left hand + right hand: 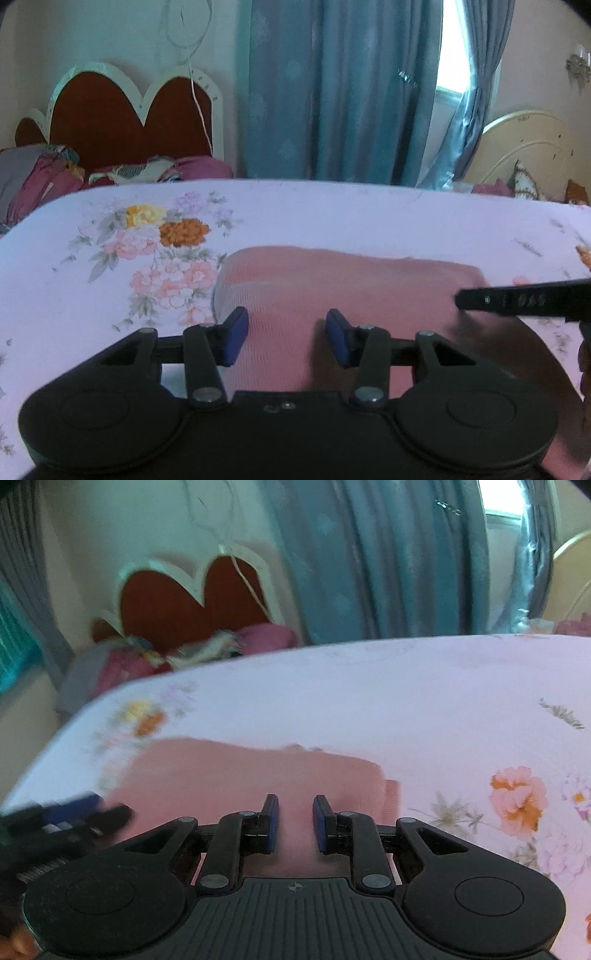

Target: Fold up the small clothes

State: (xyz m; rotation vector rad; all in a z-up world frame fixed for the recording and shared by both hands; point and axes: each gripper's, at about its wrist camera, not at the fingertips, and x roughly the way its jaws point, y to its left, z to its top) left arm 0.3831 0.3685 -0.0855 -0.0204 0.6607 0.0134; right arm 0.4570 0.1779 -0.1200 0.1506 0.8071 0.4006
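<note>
So we've got a pink ribbed cloth [332, 284] lying flat on the bed [332, 214], which has a pale floral sheet on it. The cloth sits right in front of both grippers and runs underneath them in both wrist views.

Our left gripper [287, 336] has its jaws apart, with nothing pinched between the blue pads [236, 334], just pink cloth showing in the gap below. Our right gripper [295, 821] has its jaws set narrower, but there's still a clear gap between them and no fabric caught in it, so we'd call it open too. It's over the right end of the cloth, with the folded edge just off to its right.

From the left wrist, the right gripper pokes in from the right side. From the right wrist, the left one shows as a blur at the lower left.

Beyond the bed we see blue curtains [332, 92] and a red headboard [122, 118].
</note>
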